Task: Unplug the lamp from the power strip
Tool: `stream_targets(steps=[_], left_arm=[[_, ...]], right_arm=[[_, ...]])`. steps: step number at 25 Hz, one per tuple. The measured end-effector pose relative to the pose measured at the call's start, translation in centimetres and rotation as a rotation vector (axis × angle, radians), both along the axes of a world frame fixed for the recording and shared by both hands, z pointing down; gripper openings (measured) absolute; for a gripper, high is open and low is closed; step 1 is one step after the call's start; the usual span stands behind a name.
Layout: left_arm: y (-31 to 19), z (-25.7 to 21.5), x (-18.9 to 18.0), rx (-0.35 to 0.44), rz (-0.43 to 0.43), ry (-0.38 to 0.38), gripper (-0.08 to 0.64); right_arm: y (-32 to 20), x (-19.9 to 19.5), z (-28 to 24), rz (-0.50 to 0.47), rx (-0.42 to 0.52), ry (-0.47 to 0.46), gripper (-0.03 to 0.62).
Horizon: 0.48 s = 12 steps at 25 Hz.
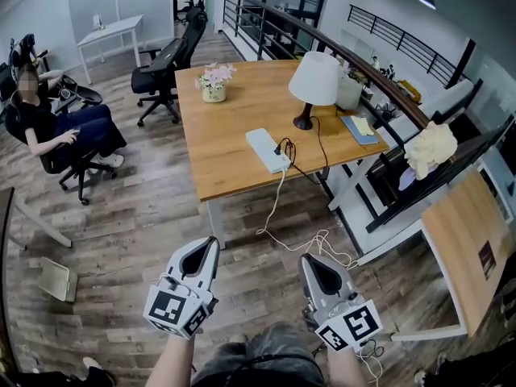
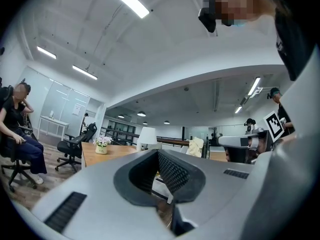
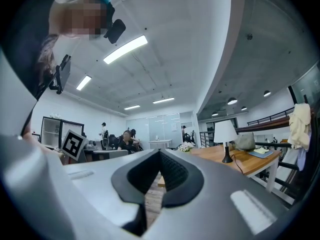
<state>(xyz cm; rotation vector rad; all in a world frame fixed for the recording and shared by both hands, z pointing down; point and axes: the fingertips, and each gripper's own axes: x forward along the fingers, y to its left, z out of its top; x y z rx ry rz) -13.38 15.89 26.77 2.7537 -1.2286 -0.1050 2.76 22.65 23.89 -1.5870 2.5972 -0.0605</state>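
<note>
Lying well ahead on the table [image 1: 226,135], the power strip [image 1: 264,147] slants away with the lamp plug [image 1: 284,147] at its nearer end, closer to the right hand-held gripper [image 1: 307,259] than the left hand-held gripper [image 1: 212,241], both closed and empty.

Grey left gripper [image 1: 211,242] and right gripper [image 1: 307,259] each bear a black-and-white marker cube [image 1: 179,309].
</note>
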Motion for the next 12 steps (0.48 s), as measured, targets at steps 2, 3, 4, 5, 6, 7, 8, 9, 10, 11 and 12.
stream_targets(steps=[2, 3, 4, 5, 6, 7, 8, 9, 10, 11, 12], left_arm=[[-0.6, 0.1, 0.5, 0.001, 0.007, 0.005, -0.003], [-0.8, 0.0, 0.7, 0.003, 0.013, 0.005, -0.003], [-1.0, 0.0, 1.0, 0.004, 0.019, 0.004, -0.003], [-1.2, 0.1, 1.2, 0.003, 0.024, 0.002, -0.003], [-1.4, 0.3, 1.3, 0.001, 0.026, 0.0, -0.003], [-1.7, 0.5, 1.4, -0.003, 0.025, -0.002, -0.003], [-2.1, 0.7, 1.4, -0.008, 0.022, -0.001, -0.003], [-2.5, 0.9, 1.4, -0.012, 0.017, 0.001, -0.003], [-3.1, 1.1, 1.4, -0.013, 0.011, 0.005, -0.003], [-3.6, 1.1, 1.6, -0.012, 0.007, 0.008, -0.003], [-4.3, 1.0, 1.8, -0.008, 0.005, 0.01, -0.003]], right_arm=[[-0.4, 0.2, 0.2, 0.002, -0.003, 0.002, 0.008], [-0.6, 0.3, 0.2, 0.004, -0.005, 0.001, 0.008], [-0.8, 0.5, 0.3, 0.006, -0.008, 0.0, 0.008], [-1.1, 0.6, 0.5, 0.008, -0.013, -0.003, 0.008], [-1.5, 0.8, 0.7, 0.01, -0.019, -0.006, 0.008], [-1.8, 0.9, 0.9, 0.01, -0.023, -0.009, 0.008], [-2.3, 1.0, 1.1, 0.008, -0.024, -0.011, 0.008], [-2.8, 1.1, 1.2, 0.005, -0.022, -0.012, 0.008], [-3.3, 1.2, 1.2, 0.002, -0.018, -0.013, 0.008], [-4.0, 1.4, 1.2, -0.002, -0.012, -0.015, 0.008], [-4.7, 1.6, 1.2, -0.006, -0.007, -0.019, 0.008]])
